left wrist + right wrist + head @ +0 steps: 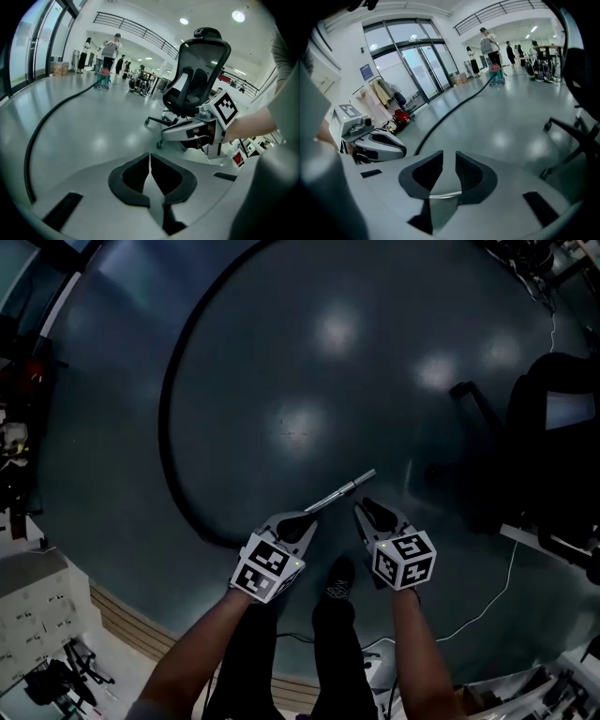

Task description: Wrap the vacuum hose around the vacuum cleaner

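Lying on the floor ahead of both grippers, the hose [167,418] sweeps in a long arc: it starts just beyond the left gripper [302,521], bows out to that gripper's left, then runs far ahead. Its long axis leads away from the tools to the vacuum [102,78], well apart from them across the hall, where people [111,50] stand. The hose's metal tube [342,490] lies just past the left gripper's tip, between the two tools, pointing ahead and to the right. I cannot tell whether it touches the tip.

The left gripper's jaws are pressed together on nothing. The right gripper [371,514] has its jaws a narrow gap apart, with only bare floor [309,352] showing between them.

An office chair [553,418] stands to the right of the right gripper, its wheeled base close ahead on that side. A white cable [487,598] trails on the floor behind it. The person's shoe [339,579] sits between the two tools.
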{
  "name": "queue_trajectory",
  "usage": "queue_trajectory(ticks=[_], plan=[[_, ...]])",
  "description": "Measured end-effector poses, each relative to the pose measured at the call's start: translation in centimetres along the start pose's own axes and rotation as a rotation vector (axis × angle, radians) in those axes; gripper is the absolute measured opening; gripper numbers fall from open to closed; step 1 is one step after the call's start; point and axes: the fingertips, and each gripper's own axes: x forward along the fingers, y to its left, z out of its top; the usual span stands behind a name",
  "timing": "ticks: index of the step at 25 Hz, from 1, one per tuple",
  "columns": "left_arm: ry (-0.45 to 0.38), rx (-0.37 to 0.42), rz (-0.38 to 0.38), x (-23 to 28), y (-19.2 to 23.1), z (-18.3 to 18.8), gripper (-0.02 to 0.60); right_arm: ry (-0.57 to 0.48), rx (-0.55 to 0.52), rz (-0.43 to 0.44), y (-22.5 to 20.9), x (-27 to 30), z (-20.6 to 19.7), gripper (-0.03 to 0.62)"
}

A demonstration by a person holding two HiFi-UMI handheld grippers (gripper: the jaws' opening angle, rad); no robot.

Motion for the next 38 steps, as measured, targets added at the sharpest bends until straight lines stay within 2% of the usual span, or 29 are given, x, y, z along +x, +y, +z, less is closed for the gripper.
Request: queue_trajectory(ticks=[5, 9, 12, 14, 16, 24, 29, 32, 35, 38], plan=[[0.090, -0.038, -0.013, 5.4, 4.8, -10.1, 0.009, 0.122, 0.097, -0.038, -3.7, 9.6, -11.1, 0.101], [0.141, -0.070, -0.020, 8.5, 8.3, -17.3, 0.009, 0.200, 0.198, -0.065, -6.0, 16.2, -19.1, 0.101], [0.158, -0.081, -0.011, 10.6, 10.4, -21.3, 0.009, 0.239, 0.294, -0.124, -8.2, 20.2, -24.0, 0.207], [0.155, -0.082, -0.010, 11.8, 11.5, -23.0, 0.009, 0.243, 0.380, -0.177, -9.7, 22.3, -26.4, 0.247], [0.151, -0.074, -0.010, 12.6, 12.4, -24.1, 0.009, 0.246, 0.461, -0.233, -10.9, 24.0, -28.3, 0.261], [0.171, -0.057, -0.020, 13.6, 14.9, -27.1, 0.009, 0.222, 0.626, -0.391, -12.6, 28.1, -31.7, 0.261], [0.186, -0.072, -0.017, 13.3, 15.7, -28.4, 0.009, 0.236, 0.639, -0.522, -13.5, 28.6, -32.0, 0.261], [0.208, -0.078, -0.021, 12.8, 15.9, -29.5, 0.009, 0.252, 0.713, -0.530, -13.8, 28.4, -32.2, 0.252], [0.229, -0.085, -0.022, 11.9, 15.9, -30.3, 0.009, 0.202, 0.805, -0.510, -13.5, 28.0, -31.7, 0.218], [0.230, -0.086, -0.031, 11.6, 15.1, -29.9, 0.009, 0.130, 0.818, -0.474, -13.0, 26.9, -30.1, 0.206]])
